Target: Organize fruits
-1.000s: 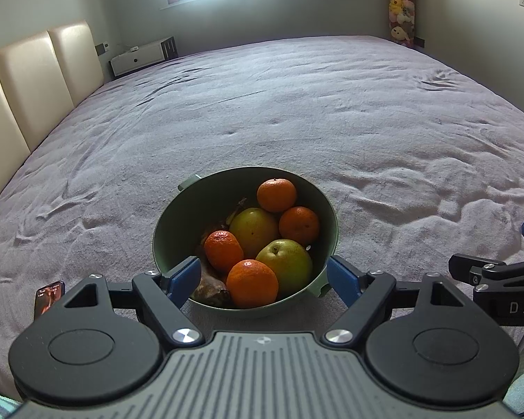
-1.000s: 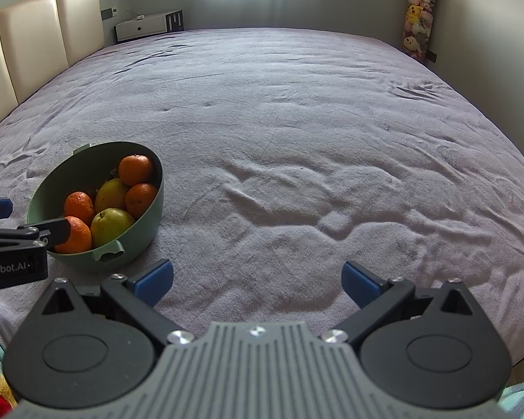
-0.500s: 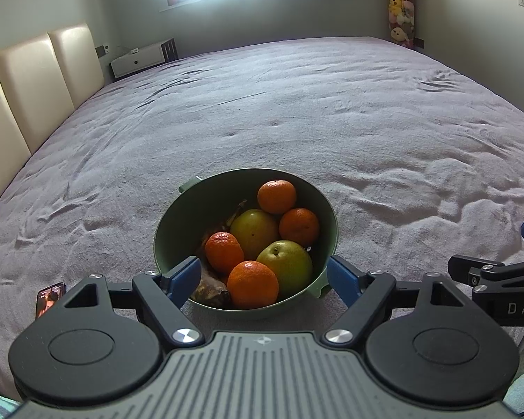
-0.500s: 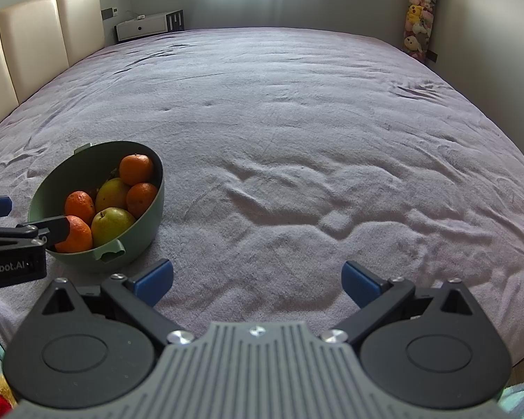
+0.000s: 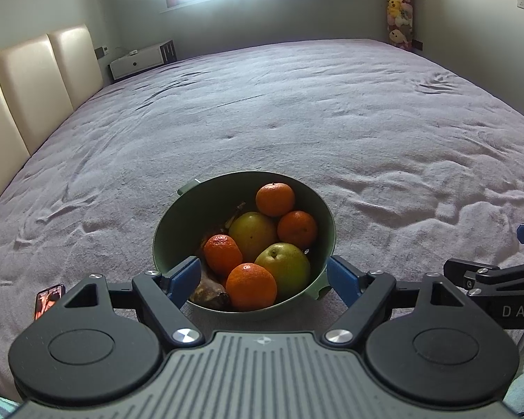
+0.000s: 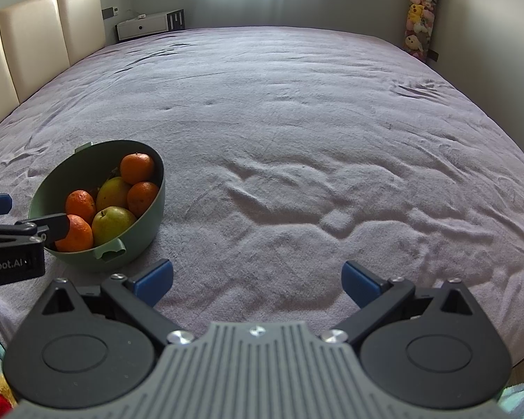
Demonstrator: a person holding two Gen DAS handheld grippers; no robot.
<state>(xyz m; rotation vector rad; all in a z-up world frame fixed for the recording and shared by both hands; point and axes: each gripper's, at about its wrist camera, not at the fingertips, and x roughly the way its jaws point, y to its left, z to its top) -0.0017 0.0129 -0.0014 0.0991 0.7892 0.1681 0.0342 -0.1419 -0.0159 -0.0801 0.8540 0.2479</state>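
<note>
Four round orange mandarins (image 5: pixel 250 285) and two yellow-green apple-like fruits (image 5: pixel 283 268) sit heaped in the round sage-green plastic bowl (image 5: pixel 178 230), over a browned banana-like piece (image 5: pixel 209 295) I cannot identify with certainty; bowl rests on the grey-lilac bedspread (image 6: pixel 314 139), near its front edge; no fruit lies loose on the bed. My left tool (image 5: pixel 262 277) hangs just short of the bowl, fingers spread wide to either side of the near rim, holding nothing; likely lined up on it. My right tool (image 6: pixel 256 279) is likewise wide and empty, over bare bedspread well right of the bowl. Judgement: fits fruit gathered in, or fruit awaiting sorting out; cannot settle which.
</note>
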